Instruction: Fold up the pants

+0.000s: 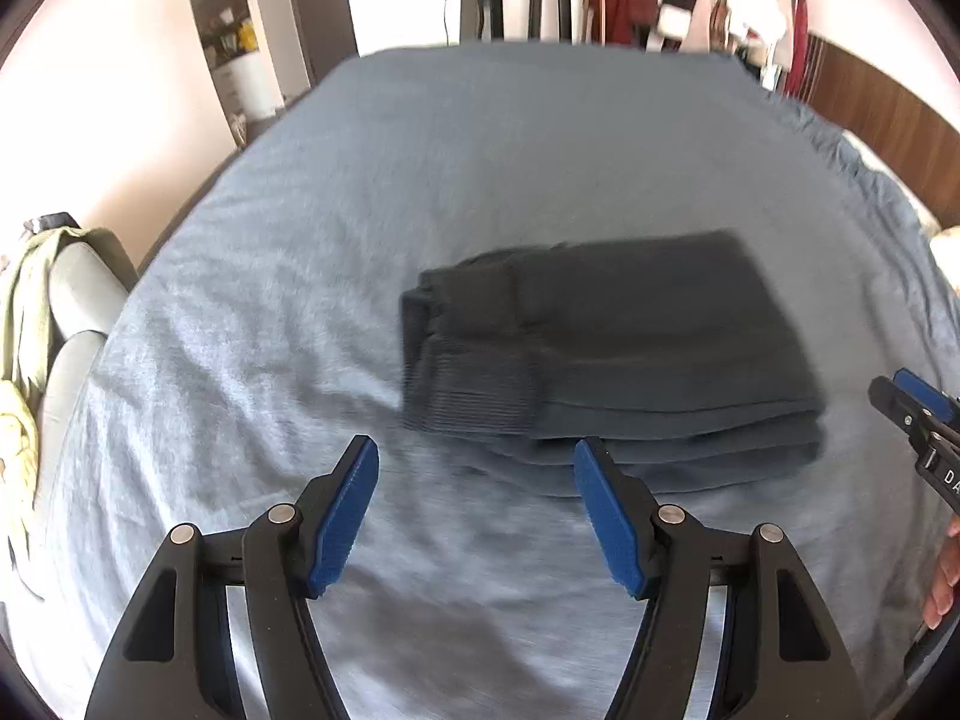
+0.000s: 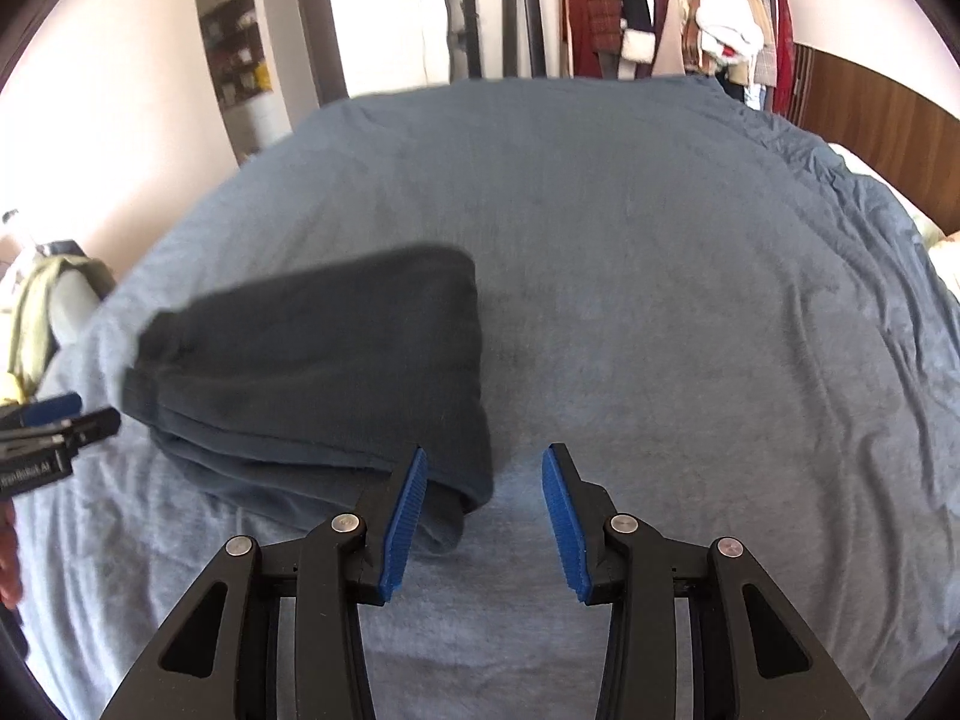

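Note:
The dark grey pants (image 1: 606, 348) lie folded into a compact stacked rectangle on the blue bedspread (image 1: 360, 192), ribbed waistband to the left. My left gripper (image 1: 477, 468) is open and empty, hovering just in front of the stack's near-left corner. My right gripper (image 2: 485, 474) is open and empty above the bedspread (image 2: 660, 240), at the near-right corner of the pants (image 2: 312, 360). Each gripper's tip shows at the edge of the other view: the right one (image 1: 912, 408), the left one (image 2: 60, 420).
A grey chair with yellow-green cloth (image 1: 36, 324) stands left of the bed. A clothes rack with hanging garments (image 2: 678, 6) and a wooden headboard (image 2: 876, 120) are beyond the bed. A shelf niche (image 2: 237, 48) is in the far wall.

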Motion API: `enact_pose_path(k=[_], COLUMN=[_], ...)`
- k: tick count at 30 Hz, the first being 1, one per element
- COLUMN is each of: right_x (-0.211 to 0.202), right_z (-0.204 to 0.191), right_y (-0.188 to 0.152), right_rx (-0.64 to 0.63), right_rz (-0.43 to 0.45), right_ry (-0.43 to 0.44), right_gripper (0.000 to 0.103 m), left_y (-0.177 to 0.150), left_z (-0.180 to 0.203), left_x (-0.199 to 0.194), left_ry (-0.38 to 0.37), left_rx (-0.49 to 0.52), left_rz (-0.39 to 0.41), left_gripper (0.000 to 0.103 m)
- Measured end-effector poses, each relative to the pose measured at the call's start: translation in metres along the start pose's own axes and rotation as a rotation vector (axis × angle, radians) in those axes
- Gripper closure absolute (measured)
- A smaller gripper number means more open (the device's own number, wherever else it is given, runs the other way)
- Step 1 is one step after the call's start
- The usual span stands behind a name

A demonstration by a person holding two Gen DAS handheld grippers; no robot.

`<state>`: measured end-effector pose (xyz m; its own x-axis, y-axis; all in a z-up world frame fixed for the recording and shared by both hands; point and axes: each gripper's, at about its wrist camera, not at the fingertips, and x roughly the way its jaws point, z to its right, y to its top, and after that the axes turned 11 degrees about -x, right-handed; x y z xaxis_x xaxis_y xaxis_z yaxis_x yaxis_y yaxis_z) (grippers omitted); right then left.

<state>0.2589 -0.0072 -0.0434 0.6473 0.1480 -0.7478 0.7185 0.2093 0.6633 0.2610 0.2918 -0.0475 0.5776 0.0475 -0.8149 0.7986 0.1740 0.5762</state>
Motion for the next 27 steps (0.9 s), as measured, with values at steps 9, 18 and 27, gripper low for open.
enact_pose_path(k=[9, 18, 27], right_x=[-0.061, -0.068, -0.078], right_z=[0.033, 0.066, 0.083], right_y=[0.005, -0.032, -0.082], right_rx=[-0.093, -0.133, -0.069], right_rz=[0.163, 0.184, 0.267], right_ry=[-0.028, 0.005, 0.018], right_gripper=[0.019, 0.019, 0.019], left_y=[-0.022, -0.066, -0.123], left_z=[0.062, 0.103, 0.126], left_x=[-0.053, -0.053, -0.066], left_ry=[-0.004, -0.054, -0.067], left_rx=[-0.071, -0.115, -0.110], left_rz=[0.141, 0.163, 0.229], left_gripper=[0.015, 0.008, 0.008])
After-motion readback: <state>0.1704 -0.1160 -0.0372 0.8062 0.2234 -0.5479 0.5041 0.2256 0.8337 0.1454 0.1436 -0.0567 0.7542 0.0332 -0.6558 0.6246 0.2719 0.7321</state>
